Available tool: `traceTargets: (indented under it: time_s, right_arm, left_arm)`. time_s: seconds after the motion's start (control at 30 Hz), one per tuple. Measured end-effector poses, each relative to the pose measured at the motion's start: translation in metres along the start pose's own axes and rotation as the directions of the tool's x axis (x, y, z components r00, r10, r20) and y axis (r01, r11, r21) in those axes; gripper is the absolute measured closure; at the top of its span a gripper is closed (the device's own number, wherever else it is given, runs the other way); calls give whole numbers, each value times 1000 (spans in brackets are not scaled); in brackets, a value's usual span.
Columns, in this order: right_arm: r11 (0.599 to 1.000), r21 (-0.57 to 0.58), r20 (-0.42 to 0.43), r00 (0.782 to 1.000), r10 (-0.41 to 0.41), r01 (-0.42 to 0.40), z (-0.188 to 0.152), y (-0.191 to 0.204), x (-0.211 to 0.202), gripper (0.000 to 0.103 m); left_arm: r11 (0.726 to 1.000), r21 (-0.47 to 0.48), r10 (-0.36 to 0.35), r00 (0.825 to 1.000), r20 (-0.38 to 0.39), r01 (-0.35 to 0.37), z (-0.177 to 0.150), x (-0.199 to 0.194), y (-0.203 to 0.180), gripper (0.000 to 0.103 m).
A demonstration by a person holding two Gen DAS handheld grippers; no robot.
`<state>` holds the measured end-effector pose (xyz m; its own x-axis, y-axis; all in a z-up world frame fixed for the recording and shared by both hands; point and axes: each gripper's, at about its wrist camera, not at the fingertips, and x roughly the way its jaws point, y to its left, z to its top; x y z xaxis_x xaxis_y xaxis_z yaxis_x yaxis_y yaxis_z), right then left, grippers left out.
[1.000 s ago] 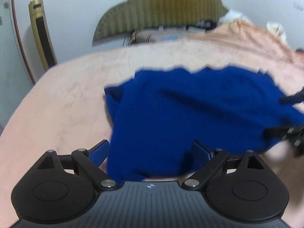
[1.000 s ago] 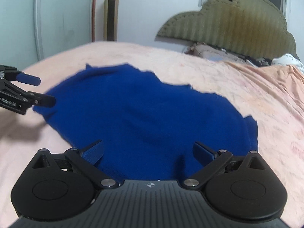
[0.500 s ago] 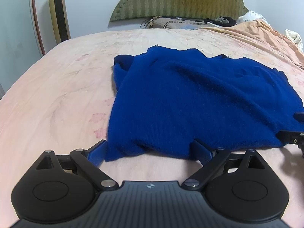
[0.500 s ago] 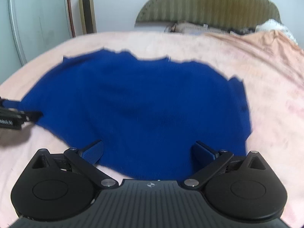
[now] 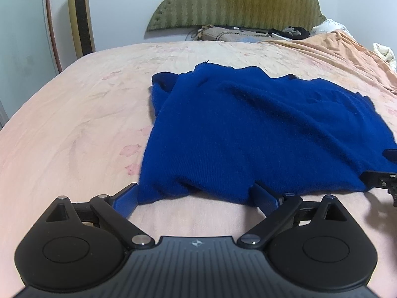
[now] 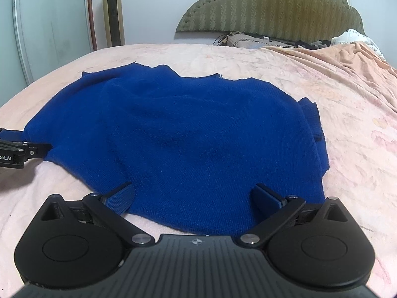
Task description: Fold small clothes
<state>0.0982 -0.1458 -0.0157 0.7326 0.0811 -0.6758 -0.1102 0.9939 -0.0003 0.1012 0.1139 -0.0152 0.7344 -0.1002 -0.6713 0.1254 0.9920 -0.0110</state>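
Now both grippers, left gripper [image 5: 196, 195] and right gripper [image 6: 194, 196], sit released at the blue sweater's [image 6: 198, 136] near hem; next, clench and fold far.

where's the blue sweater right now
The blue sweater lies spread on the pink bedsheet, in front of the green headboard, its near hem between the fingers of both open hand-held grippers.

Rumpled royal-blue knit sweater [image 5: 260, 129], spread flat across pink bedsheet [image 5: 74, 114]

The blue sweater [image 6: 198, 134] is fuzzy matt knit; the pink bedsheet [image 5: 74, 114] smooth cloth; the headboard [image 6: 285, 7] quilted fabric.
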Motion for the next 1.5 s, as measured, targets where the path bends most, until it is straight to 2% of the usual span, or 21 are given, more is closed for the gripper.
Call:
traceTargets:
  time_s: [0.1, 0.23, 0.37, 0.5, 0.63, 0.77, 0.83, 0.9, 0.97, 1.03, 1.1, 1.13, 1.2, 1.23, 1.3, 1.33, 1.37, 1.4, 1.43, 1.47, 1.5]
  right_arm:
    - [1000, -4, 30, 1000, 9, -8, 3, 6, -8, 1]
    - [987, -158, 96, 995, 32, -16, 11, 43, -22, 1]
    - [932, -362, 121, 990, 72, -23, 10, 94, -24, 1]
    - [863, -505, 108, 990, 94, -26, 0, 136, -17, 1]
    - [804, -595, 129, 990, 64, 26, -8, 164, -4, 1]
    - [780, -620, 171, 985, 30, 84, -2, 180, 10, 1]
    - [766, -632, 195, 981, 14, 115, 3, 188, 18, 2]
    - [758, -636, 221, 975, 0, 144, 10, 197, 29, 2]
    - [746, -642, 248, 969, -20, 179, 18, 206, 43, 4]
    - [733, -651, 264, 964, -25, 197, 23, 212, 54, 9]
    - [719, -668, 265, 964, -13, 193, 28, 217, 64, 20]
    - [717, -673, 258, 966, -3, 182, 31, 218, 69, 29]
    - [715, -677, 253, 967, 3, 175, 34, 220, 76, 40]
    - [716, -678, 246, 969, 7, 167, 36, 222, 79, 52]
    - [723, -677, 216, 976, 15, 139, 39, 224, 85, 85]
    - [722, -680, 208, 978, 19, 131, 38, 224, 88, 88]
    - [722, -681, 208, 978, 30, 123, 38, 223, 87, 95]
    - [725, -679, 211, 976, 44, 115, 39, 221, 85, 95]
    - [729, -677, 211, 976, 55, 106, 40, 220, 83, 95]
    - [734, -673, 209, 976, 67, 93, 40, 218, 81, 96]
    - [738, -669, 208, 975, 77, 84, 42, 216, 80, 96]
  left_arm:
    - [999, -27, -15, 998, 54, 17, 12, -11, 16, 5]
    - [991, -126, -46, 998, 36, 50, 40, -5, 48, 5]
    - [944, -291, -160, 987, 2, 154, 63, 22, 79, 5]
    - [912, -352, -242, 969, -49, 210, 77, 52, 91, 5]
    - [867, -398, -353, 933, -71, 298, 85, 81, 97, 5]
    - [839, -403, -421, 906, -55, 365, 93, 100, 99, 3]
    - [825, -398, -459, 887, -56, 402, 101, 112, 99, 0]
    - [801, -395, -510, 859, -56, 450, 108, 124, 99, 0]
    - [786, -401, -533, 844, -53, 471, 116, 135, 97, 0]
    - [755, -419, -572, 819, -46, 504, 123, 148, 97, 0]
    - [738, -434, -588, 808, -37, 517, 131, 158, 96, 0]
    - [730, -444, -595, 803, -38, 520, 134, 162, 95, 0]
    - [731, -449, -591, 805, -43, 513, 141, 169, 91, 1]
    - [742, -439, -583, 811, -50, 506, 144, 171, 88, 1]
    - [789, -388, -541, 838, -69, 477, 150, 171, 76, 9]
    - [825, -346, -501, 861, -84, 447, 152, 170, 68, 27]
    - [855, -311, -463, 881, -99, 415, 153, 169, 63, 49]
    - [884, -281, -417, 902, -114, 373, 154, 168, 58, 58]
    - [904, -266, -378, 917, -126, 335, 155, 168, 56, 73]
    - [912, -271, -354, 925, -136, 309, 156, 167, 56, 80]
    - [911, -282, -348, 927, -137, 301, 155, 167, 59, 82]
